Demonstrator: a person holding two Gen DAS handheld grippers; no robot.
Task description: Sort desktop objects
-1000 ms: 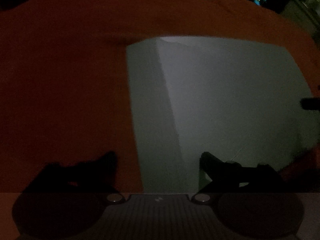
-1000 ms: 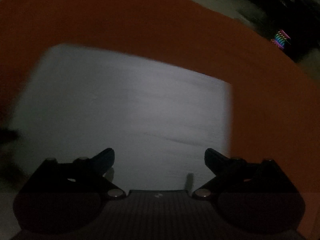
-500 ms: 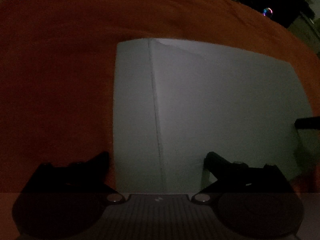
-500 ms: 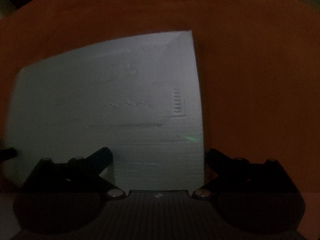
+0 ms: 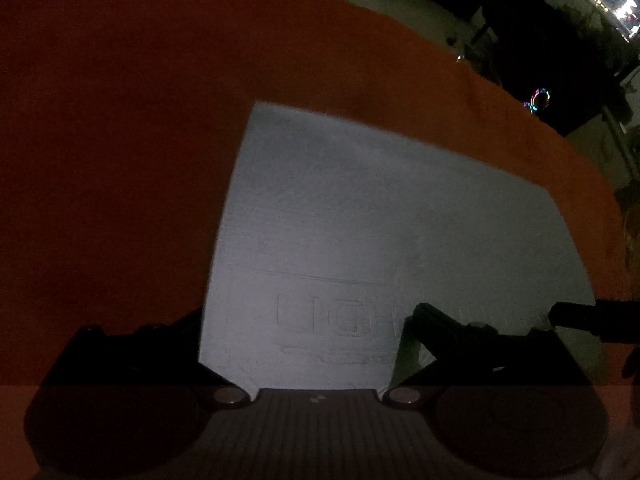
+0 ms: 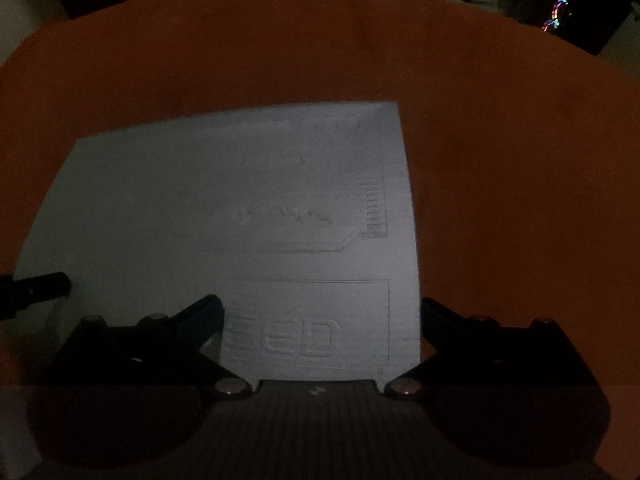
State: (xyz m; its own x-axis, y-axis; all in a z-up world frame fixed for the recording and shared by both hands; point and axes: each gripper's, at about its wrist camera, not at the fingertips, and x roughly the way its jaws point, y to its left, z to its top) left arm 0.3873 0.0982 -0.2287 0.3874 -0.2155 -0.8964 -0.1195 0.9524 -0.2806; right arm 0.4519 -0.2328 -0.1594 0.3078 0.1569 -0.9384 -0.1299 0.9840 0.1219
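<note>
Both grippers, left (image 5: pixel 302 326) and right (image 6: pixel 322 314), gape unclenched around opposite ends of the white embossed box (image 5: pixel 384 232). You could skew it on the orange desk (image 5: pixel 120 140) by closing unevenly.

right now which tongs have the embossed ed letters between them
The right tongs: ED on the white sheet shows between their fingers, while the left tongs frame LIGH.

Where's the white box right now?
The white box lies on the orange cloth, centre in both wrist views, its near corners between each gripper's open fingers.
</note>
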